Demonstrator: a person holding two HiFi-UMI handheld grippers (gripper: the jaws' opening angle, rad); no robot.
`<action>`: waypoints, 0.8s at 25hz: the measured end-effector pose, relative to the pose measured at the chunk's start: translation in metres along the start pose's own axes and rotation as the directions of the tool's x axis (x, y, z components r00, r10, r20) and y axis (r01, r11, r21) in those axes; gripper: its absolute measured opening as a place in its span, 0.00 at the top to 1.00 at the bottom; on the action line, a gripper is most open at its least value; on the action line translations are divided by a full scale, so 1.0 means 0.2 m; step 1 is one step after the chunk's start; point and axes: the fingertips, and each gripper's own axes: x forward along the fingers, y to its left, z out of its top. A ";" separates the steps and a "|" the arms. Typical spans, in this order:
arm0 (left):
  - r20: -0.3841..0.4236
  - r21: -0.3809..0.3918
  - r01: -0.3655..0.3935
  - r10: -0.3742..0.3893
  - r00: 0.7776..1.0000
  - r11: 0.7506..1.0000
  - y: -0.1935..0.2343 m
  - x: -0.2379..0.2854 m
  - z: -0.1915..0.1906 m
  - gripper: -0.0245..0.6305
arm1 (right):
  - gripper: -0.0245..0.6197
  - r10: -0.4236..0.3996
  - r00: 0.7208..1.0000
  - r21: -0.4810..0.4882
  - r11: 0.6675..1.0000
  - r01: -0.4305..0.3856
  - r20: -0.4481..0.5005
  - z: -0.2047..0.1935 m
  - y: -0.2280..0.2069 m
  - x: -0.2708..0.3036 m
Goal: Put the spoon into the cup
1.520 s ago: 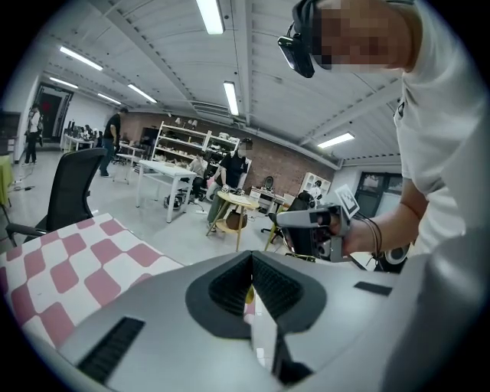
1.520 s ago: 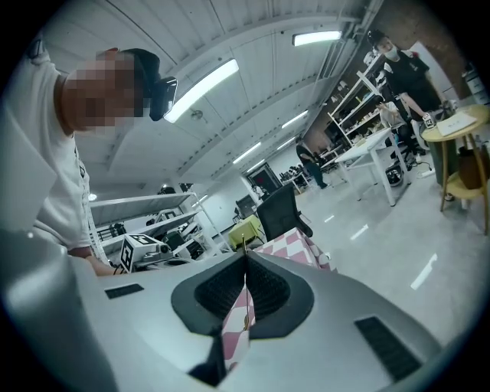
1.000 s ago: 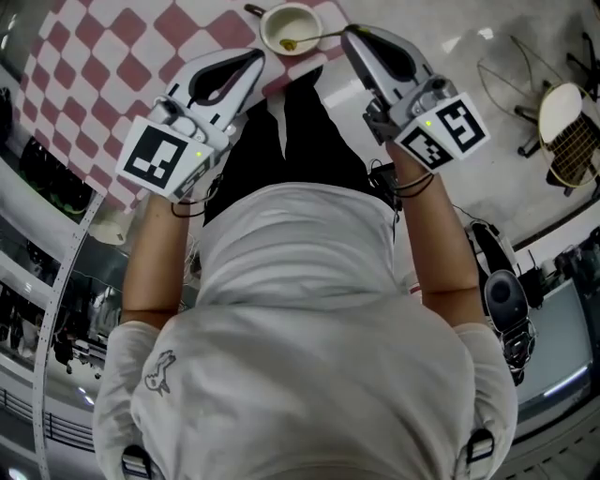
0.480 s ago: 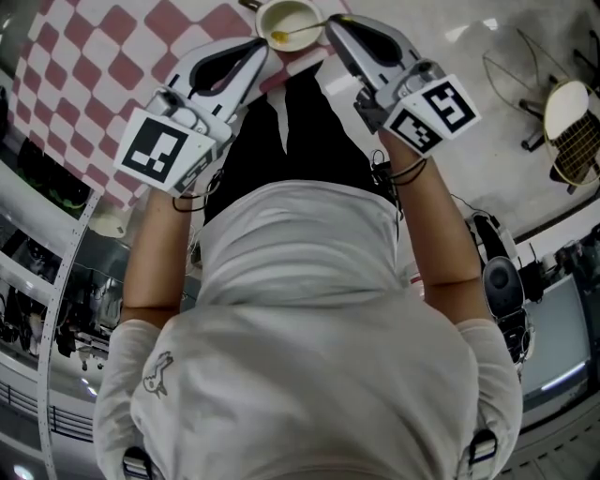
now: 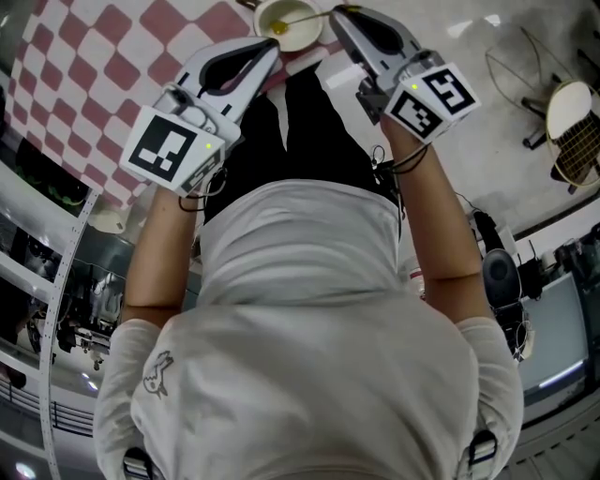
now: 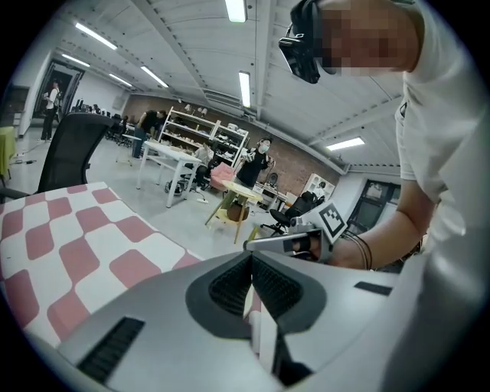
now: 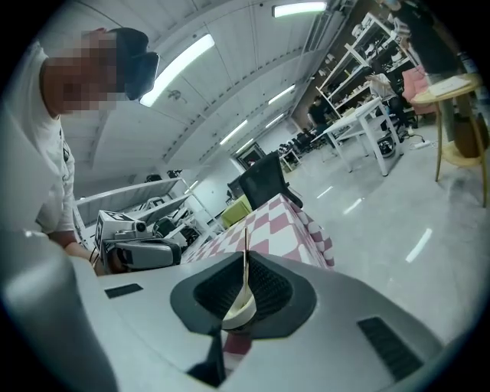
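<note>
In the head view a cream cup (image 5: pixel 302 33) stands at the near edge of the checked table, at the top of the frame. A thin spoon (image 5: pixel 314 16) reaches from my right gripper (image 5: pixel 341 12) leftward, and its yellowish end lies inside the cup. In the right gripper view the jaws are shut on the spoon (image 7: pixel 243 285), whose slim stem sticks out past the tips. My left gripper (image 5: pixel 273 46) is just left of and below the cup; its jaws (image 6: pixel 251 262) are shut with nothing seen between them. The cup is hidden in both gripper views.
A pink-and-white checked cloth (image 5: pixel 90 62) covers the table at upper left. The person's torso fills the lower head view. Grey floor with a round stool (image 5: pixel 572 120) lies to the right. Shelving (image 5: pixel 37 281) runs along the left edge.
Both grippers and the cup have shifted toward the top of the head view. The right gripper has edged left, closer to the cup, with the spoon still in it.
</note>
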 end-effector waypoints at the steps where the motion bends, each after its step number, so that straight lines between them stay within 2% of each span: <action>1: -0.001 0.000 0.001 -0.001 1.000 1.000 0.00 0.00 0.00 0.94 | 0.91 -0.001 1.000 0.004 1.000 0.001 -0.002 0.00 -0.01 0.00; 7: -0.005 0.000 -0.003 0.003 1.000 1.000 0.02 0.00 0.00 0.94 | 0.90 -0.015 1.000 0.014 1.000 0.016 -0.013 -0.03 -0.03 0.01; 12: -0.037 0.054 0.004 -0.002 0.999 0.999 0.02 -0.02 -0.06 0.94 | 0.89 -0.030 0.999 0.012 0.999 0.030 -0.018 -0.05 -0.04 0.03; 14: -0.038 0.053 0.008 -0.006 0.999 0.999 0.00 -0.03 -0.07 0.94 | 0.85 -0.037 0.999 0.013 0.999 0.037 -0.018 -0.06 -0.04 0.02; 20: -0.025 0.039 0.003 -0.002 1.000 0.999 -0.05 -0.11 -0.05 0.94 | 0.84 -0.057 0.998 0.002 0.998 0.057 -0.009 -0.06 0.04 -0.03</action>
